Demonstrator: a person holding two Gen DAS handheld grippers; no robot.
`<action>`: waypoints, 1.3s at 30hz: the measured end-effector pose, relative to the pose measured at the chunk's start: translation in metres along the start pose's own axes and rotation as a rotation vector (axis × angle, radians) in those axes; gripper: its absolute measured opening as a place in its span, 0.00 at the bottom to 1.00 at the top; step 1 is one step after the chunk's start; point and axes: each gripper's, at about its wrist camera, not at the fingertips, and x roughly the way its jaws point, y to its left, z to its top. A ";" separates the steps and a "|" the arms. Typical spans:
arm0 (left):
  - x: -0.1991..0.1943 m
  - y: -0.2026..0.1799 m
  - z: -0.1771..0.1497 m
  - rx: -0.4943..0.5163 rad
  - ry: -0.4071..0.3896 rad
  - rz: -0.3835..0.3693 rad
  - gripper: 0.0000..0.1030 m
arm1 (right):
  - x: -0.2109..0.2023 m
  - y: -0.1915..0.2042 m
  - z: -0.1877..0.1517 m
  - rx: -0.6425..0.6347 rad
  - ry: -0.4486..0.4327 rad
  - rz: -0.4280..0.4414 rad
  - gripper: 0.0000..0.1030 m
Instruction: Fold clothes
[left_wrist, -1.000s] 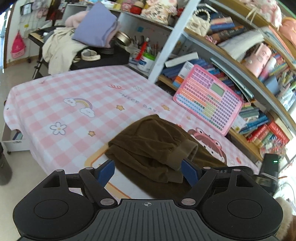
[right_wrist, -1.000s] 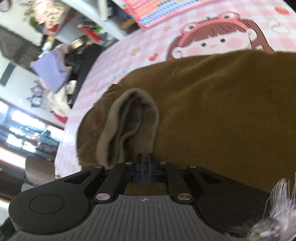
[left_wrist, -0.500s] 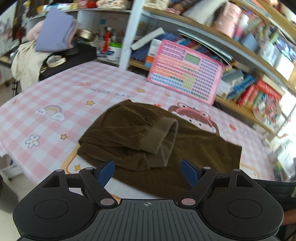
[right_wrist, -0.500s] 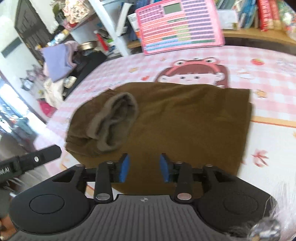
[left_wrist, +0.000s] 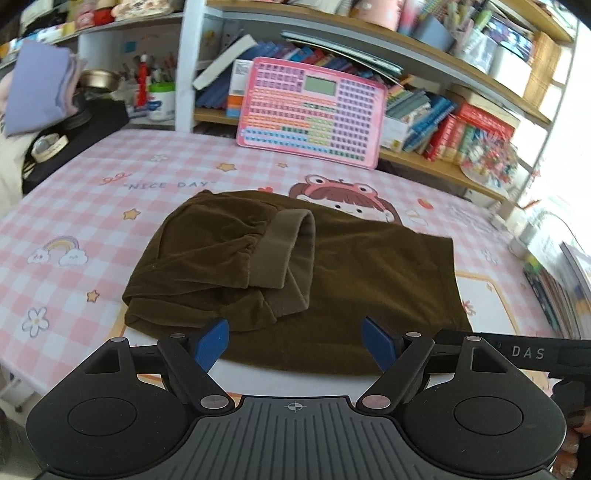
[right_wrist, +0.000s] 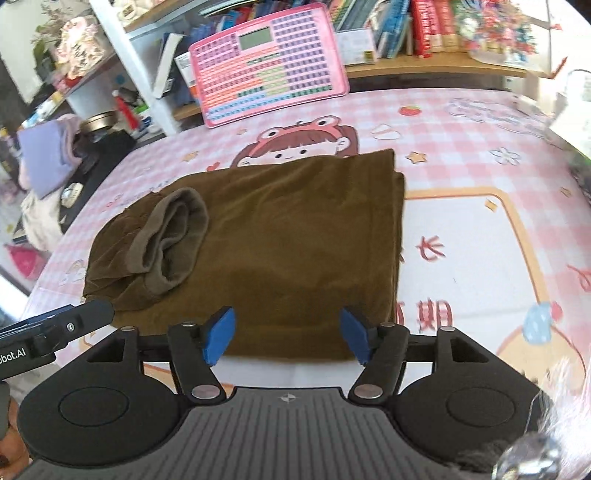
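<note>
Two grippers, left (left_wrist: 295, 341) and right (right_wrist: 286, 339), are hovering spread, having just released the folded brown garment (right_wrist: 295, 236) onto the bench (right_wrist: 461, 155).

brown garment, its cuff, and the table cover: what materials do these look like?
Brown garment: soft matte knit, likely velour or fleece; fuzzy nap, soft creases.
Cuff: lighter olive band, smoother, seemingly ribbed knit; fabric gathers into it.
Table cover: pink check with cartoon print, lies flat with a slight sheen; probably coated cloth or vinyl, can't tell which.
</note>
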 end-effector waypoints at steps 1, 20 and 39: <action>-0.001 0.001 0.000 0.013 0.003 -0.003 0.83 | -0.003 0.002 -0.003 0.007 -0.008 -0.011 0.66; 0.004 0.030 -0.010 0.058 0.056 -0.013 0.90 | -0.024 0.025 -0.048 0.122 0.001 -0.199 0.79; 0.032 -0.042 -0.003 0.056 0.044 0.135 0.90 | 0.004 -0.081 0.000 0.307 0.113 0.041 0.52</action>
